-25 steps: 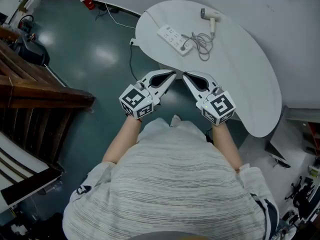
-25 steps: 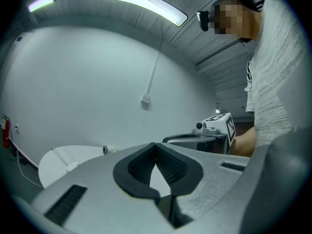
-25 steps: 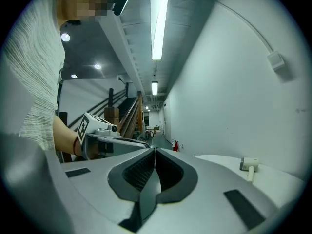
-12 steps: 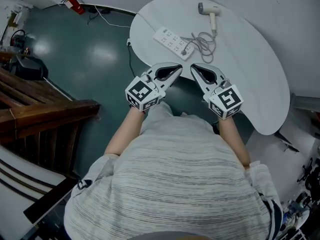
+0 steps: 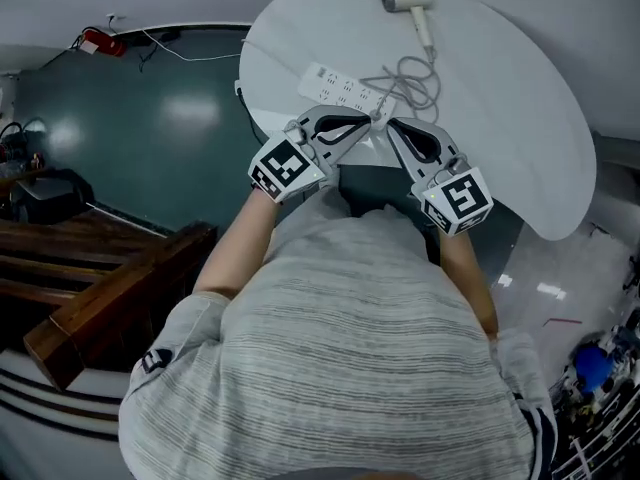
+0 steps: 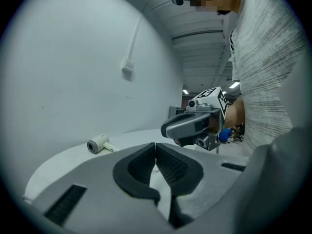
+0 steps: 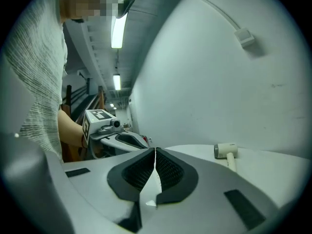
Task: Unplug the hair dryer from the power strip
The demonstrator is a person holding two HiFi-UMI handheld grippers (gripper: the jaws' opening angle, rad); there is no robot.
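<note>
Left gripper (image 5: 371,120) and right gripper (image 5: 391,125) both closed and empty, held side by side on forward-reaching forearms, tips angled toward each other over the near table (image 5: 520,128) edge just beside the strip (image 5: 335,83), cord (image 5: 415,76) looping from it to the dryer (image 5: 405,0) lying at the far edge.

Plug (image 5: 381,97) at the power strip (image 5: 330,83) is too small to tell.
</note>
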